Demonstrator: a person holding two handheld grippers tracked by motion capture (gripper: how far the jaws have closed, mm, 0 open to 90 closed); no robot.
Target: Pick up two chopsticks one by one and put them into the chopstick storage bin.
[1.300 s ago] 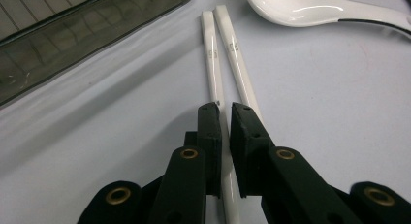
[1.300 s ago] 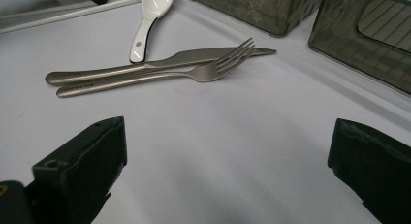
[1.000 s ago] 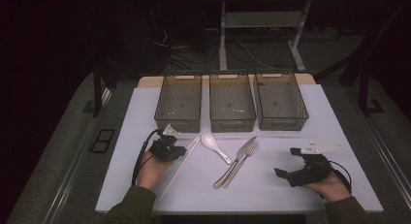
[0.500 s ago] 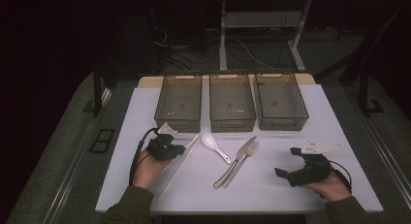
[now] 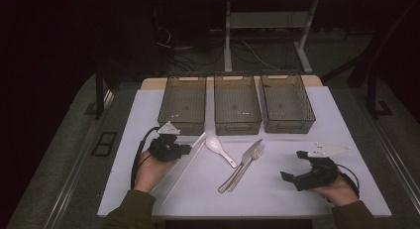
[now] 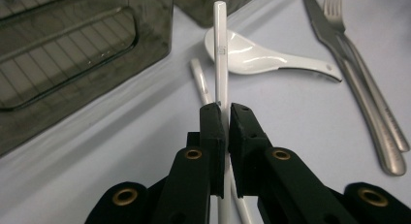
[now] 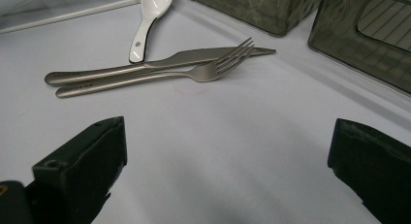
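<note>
Nothing much has shifted since the earlier frames: both hands sit where they were, and the white chopstick (image 6: 220, 49) remains clamped in the left hand-held gripper (image 6: 224, 112). Its jaws are pressed together on that stick, which runs straight out between them in the left gripper view, its squared far end reaching over the bowl of the white ceramic spoon (image 6: 261, 56). A second chopstick (image 6: 199, 81) lies on the surface just beside it, slightly angled away.

From above, the pair of chopsticks (image 5: 185, 164) has its long axis on a diagonal, the far ends pointing up toward the left bin (image 5: 183, 102) and the near ends toward the person's edge of the counter. The left hand-held gripper (image 5: 184, 149) meets them near their far end.

Right of the sticks, the spoon (image 5: 219, 149) lies with its bowl away from the person, and a steel knife (image 5: 242, 164) and fork (image 5: 250, 162) lie touching side by side on a similar diagonal. Three smoky translucent bins stand in a row behind the cutlery, the middle bin (image 5: 236, 105) and right bin (image 5: 287, 102) completing the line.

Well apart at the right, the right hand-held gripper (image 5: 293, 174) rests with its jaws spread wide and nothing between them.

A white sheet covers the counter (image 5: 297, 209); the room beyond is dark, with cables and a table frame on grey flooring.
</note>
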